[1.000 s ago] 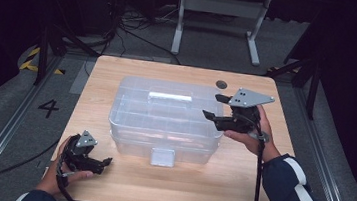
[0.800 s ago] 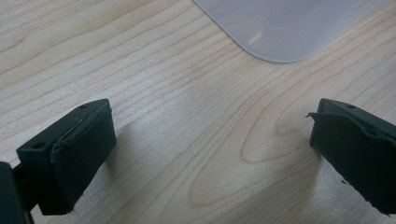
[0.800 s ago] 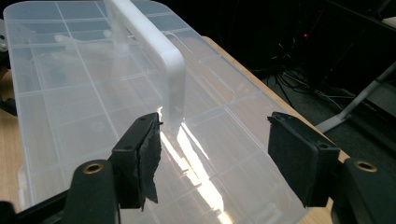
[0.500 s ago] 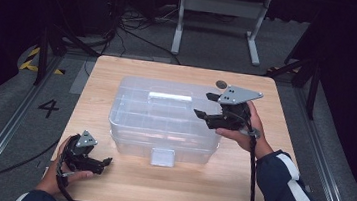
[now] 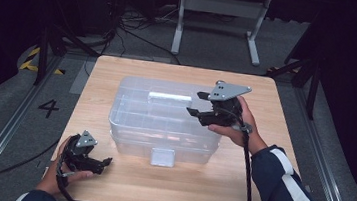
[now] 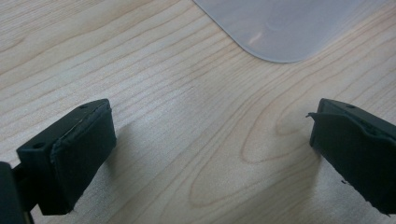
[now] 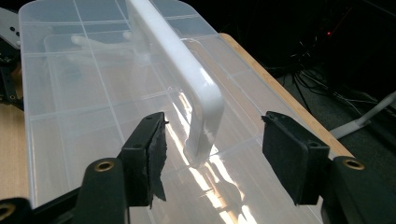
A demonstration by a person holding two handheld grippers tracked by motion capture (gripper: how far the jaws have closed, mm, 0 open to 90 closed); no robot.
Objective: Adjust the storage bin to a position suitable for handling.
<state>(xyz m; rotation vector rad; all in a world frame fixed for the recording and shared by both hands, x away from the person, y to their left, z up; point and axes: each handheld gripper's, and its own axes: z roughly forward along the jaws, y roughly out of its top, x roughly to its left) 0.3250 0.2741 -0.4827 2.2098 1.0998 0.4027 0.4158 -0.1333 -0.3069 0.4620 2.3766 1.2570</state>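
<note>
Approach step: the right hand-held gripper, jaws part open and just closing, straddles without touching the handle of the box mid-table; next, close and lift; left hand-held gripper rests open, empty.
</note>
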